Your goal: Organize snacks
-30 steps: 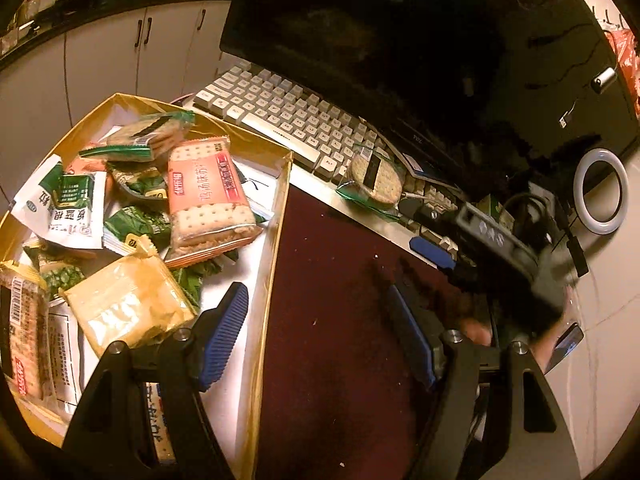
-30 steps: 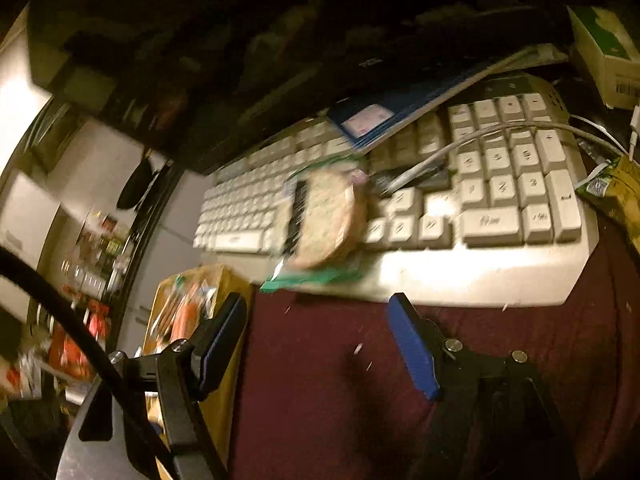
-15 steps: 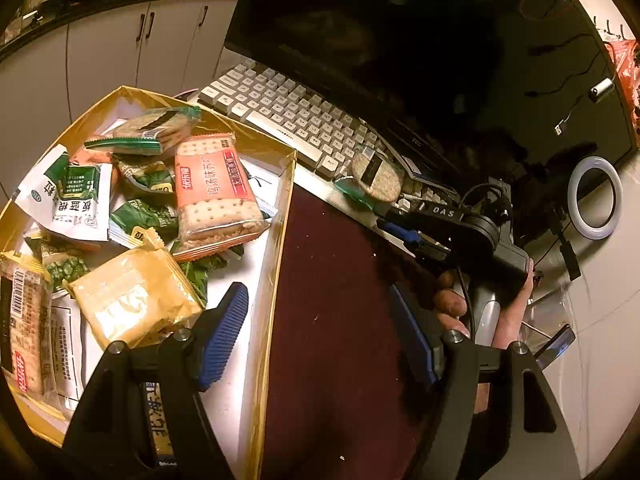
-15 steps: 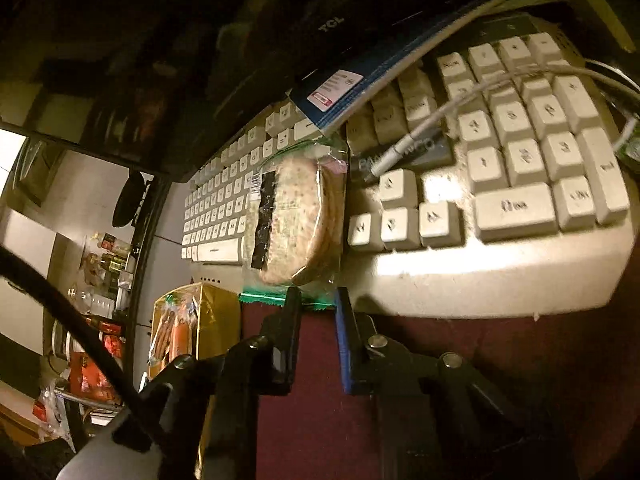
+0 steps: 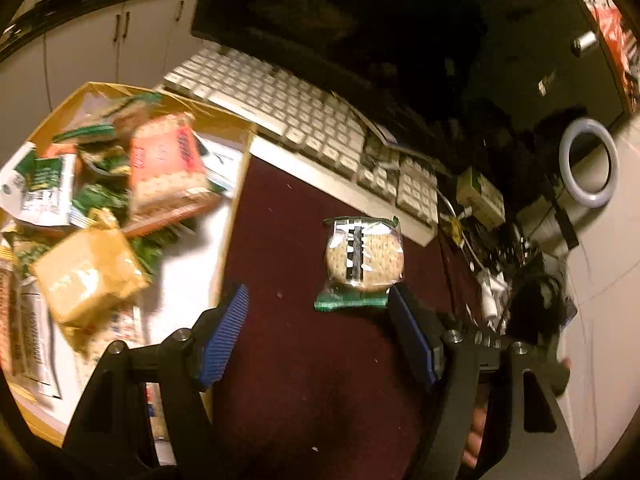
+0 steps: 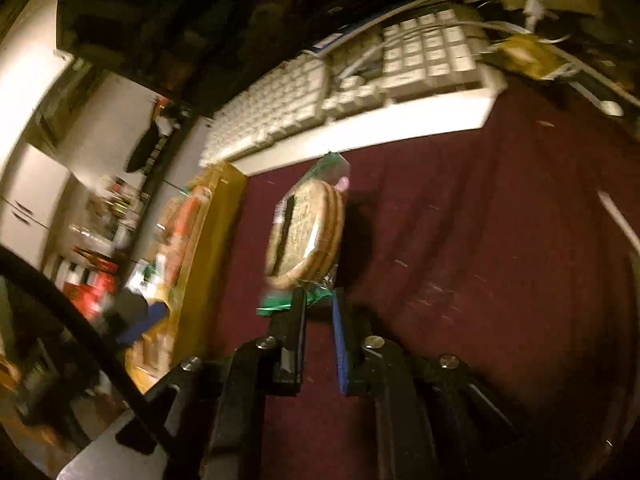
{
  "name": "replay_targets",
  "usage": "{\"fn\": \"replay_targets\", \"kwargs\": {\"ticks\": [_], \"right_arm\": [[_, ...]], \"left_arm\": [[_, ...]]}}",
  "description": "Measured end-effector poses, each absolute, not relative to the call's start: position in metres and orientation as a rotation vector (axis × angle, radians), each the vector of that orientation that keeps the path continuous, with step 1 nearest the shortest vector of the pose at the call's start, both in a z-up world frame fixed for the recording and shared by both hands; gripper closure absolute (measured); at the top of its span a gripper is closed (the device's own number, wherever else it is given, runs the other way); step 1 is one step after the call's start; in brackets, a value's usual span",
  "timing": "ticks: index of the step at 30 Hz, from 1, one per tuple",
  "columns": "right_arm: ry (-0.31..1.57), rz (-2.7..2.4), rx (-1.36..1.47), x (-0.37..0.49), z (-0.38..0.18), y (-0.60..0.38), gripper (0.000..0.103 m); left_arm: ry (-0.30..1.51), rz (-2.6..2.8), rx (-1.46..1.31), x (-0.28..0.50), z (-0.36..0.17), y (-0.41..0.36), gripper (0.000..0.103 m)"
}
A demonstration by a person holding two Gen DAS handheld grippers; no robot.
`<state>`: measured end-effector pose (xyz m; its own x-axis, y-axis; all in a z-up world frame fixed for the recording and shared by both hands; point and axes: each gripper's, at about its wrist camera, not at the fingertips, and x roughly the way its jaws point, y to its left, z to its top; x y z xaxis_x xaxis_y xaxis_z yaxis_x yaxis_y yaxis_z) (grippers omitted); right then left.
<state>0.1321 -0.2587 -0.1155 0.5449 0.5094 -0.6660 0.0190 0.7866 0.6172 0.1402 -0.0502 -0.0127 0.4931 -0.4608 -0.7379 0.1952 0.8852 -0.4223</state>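
Observation:
A round cracker pack (image 6: 306, 236) in clear wrap with a green end hangs over the maroon desk mat, held by its green edge. My right gripper (image 6: 318, 300) is shut on that edge. The pack also shows in the left wrist view (image 5: 363, 261), just ahead of my left gripper's right finger. My left gripper (image 5: 320, 320) is open and empty above the mat. The gold-sided snack box (image 5: 236, 196) lies to its left, holding an orange cracker pack (image 5: 168, 164), a yellow pack (image 5: 88, 276) and several green packs.
A white keyboard (image 5: 304, 120) lies behind the mat under a dark monitor (image 5: 380, 20). A small green-and-white carton (image 5: 480, 196), cables and a ring light (image 5: 588, 168) crowd the right side. White cupboards (image 5: 100, 40) stand behind the box.
My right gripper closed on the cracker pack's green edge on the keyboard, then lifted it off and carried it over the mat. My left gripper stayed open and shifted right.

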Motion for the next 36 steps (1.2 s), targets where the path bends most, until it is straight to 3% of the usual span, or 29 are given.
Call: {"fn": "replay_targets", "kwargs": {"ticks": [2,5,15,19,24,32,36], "right_arm": [[0.954,0.265,0.592,0.126,-0.117,-0.264,0.069],[0.916,0.249,0.589,0.128,-0.114,-0.270,0.061],[0.871,0.231,0.504,0.149,-0.113,-0.256,0.061],[0.857,0.205,0.402,0.146,-0.110,-0.243,0.071],[0.842,0.211,0.352,0.145,-0.107,-0.236,0.081],[0.838,0.212,0.362,0.145,-0.109,-0.237,0.081],[0.817,0.214,0.310,0.137,-0.104,-0.229,0.087]], "left_arm": [[1.009,-0.425,-0.284,0.142,-0.020,-0.061,0.030],[1.036,-0.433,-0.268,0.145,-0.029,-0.069,0.030],[1.094,-0.457,-0.250,0.172,-0.047,-0.100,0.031],[1.146,-0.423,-0.250,0.192,-0.062,-0.108,0.051],[1.174,-0.409,-0.257,0.202,-0.072,-0.116,0.067],[1.163,-0.418,-0.279,0.193,-0.073,-0.116,0.069],[1.160,-0.394,-0.272,0.188,-0.071,-0.117,0.070]]}}
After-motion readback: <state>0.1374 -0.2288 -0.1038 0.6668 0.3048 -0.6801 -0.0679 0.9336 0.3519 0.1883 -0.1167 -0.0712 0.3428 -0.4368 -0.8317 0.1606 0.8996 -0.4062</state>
